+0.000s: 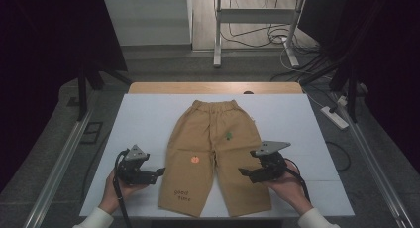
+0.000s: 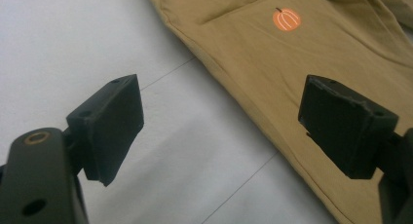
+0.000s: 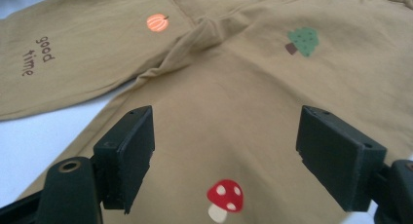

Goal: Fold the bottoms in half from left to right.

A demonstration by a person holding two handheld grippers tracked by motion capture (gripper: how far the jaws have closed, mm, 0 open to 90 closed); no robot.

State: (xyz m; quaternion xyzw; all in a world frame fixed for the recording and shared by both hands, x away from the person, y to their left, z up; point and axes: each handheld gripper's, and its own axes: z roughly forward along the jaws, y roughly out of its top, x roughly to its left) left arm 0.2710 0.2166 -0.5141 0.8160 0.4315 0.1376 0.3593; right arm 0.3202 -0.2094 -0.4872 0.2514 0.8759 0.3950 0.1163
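Observation:
A pair of tan shorts [image 1: 213, 153] lies flat on the white table [image 1: 143, 119], waistband at the far side. It carries an orange pumpkin [image 1: 195, 159], a green tree [image 1: 228, 135], a red mushroom [image 3: 224, 196] and the words "good time" [image 1: 182, 195]. My left gripper [image 1: 159, 173] is open just left of the left leg's outer edge [image 2: 234, 95], its jaws straddling that edge above the table. My right gripper [image 1: 242, 172] is open over the right leg [image 3: 234, 117], with the mushroom print between its jaws. Nothing is held.
The white table top ends in a wooden strip [image 1: 213, 87] at the far side. Metal rails [image 1: 59, 158] run along both sides. A power strip [image 1: 334, 117] and cables [image 1: 267, 37] lie on the floor beyond, near a desk frame [image 1: 257, 20].

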